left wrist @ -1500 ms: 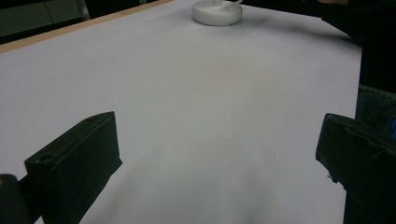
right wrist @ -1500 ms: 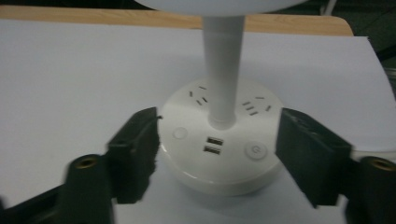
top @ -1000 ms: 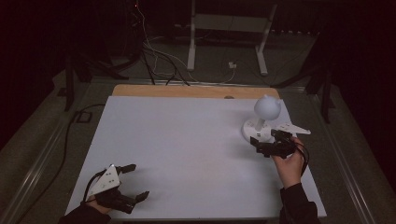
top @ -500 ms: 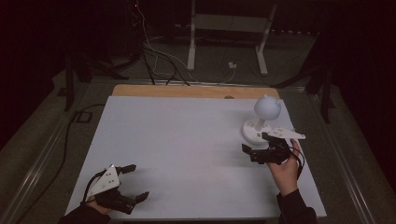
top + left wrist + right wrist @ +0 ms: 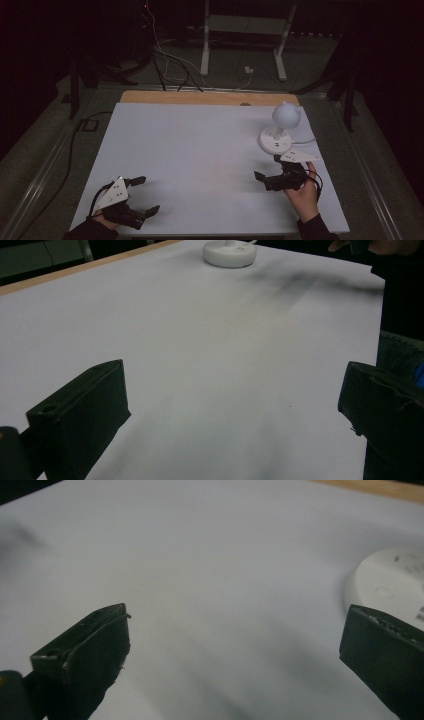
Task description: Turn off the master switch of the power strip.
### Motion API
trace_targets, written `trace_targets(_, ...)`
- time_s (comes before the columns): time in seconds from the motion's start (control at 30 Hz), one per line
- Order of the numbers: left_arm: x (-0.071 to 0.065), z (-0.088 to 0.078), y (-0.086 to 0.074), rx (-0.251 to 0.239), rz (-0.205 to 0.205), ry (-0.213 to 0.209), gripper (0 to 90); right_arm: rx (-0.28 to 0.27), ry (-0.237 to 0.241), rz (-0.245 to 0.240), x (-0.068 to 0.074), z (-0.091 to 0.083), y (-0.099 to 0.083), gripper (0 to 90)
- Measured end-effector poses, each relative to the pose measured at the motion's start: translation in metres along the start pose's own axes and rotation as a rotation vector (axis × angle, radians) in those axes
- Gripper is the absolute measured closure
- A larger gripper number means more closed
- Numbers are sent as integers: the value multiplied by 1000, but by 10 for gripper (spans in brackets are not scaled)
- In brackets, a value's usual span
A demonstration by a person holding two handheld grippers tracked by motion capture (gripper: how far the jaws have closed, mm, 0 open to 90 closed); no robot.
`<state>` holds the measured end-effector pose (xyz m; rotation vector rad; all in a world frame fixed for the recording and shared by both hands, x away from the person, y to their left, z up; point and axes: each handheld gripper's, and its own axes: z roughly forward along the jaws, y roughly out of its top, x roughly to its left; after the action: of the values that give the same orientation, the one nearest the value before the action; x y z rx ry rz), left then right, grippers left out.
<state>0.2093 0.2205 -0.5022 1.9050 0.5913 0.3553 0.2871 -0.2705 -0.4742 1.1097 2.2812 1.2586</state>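
The high view looks forward and down from above my side, taking in the whole white table with my forearms coming in at the bottom. My left gripper's camera sits low near the surface, facing across the table toward the white lamp's round base, far off. My right gripper's camera rides just as low, close beside that base. All three share it.
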Motion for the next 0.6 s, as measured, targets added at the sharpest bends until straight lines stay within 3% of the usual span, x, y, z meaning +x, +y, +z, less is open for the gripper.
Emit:
trace_targets(0.2,0,0,0,-1,0,0,3,36,32,-26,5,0,-15,0)
trace_targets(0.6,0,1,0,2,2,-1,3,123,49,-99,6,3,-49,0)
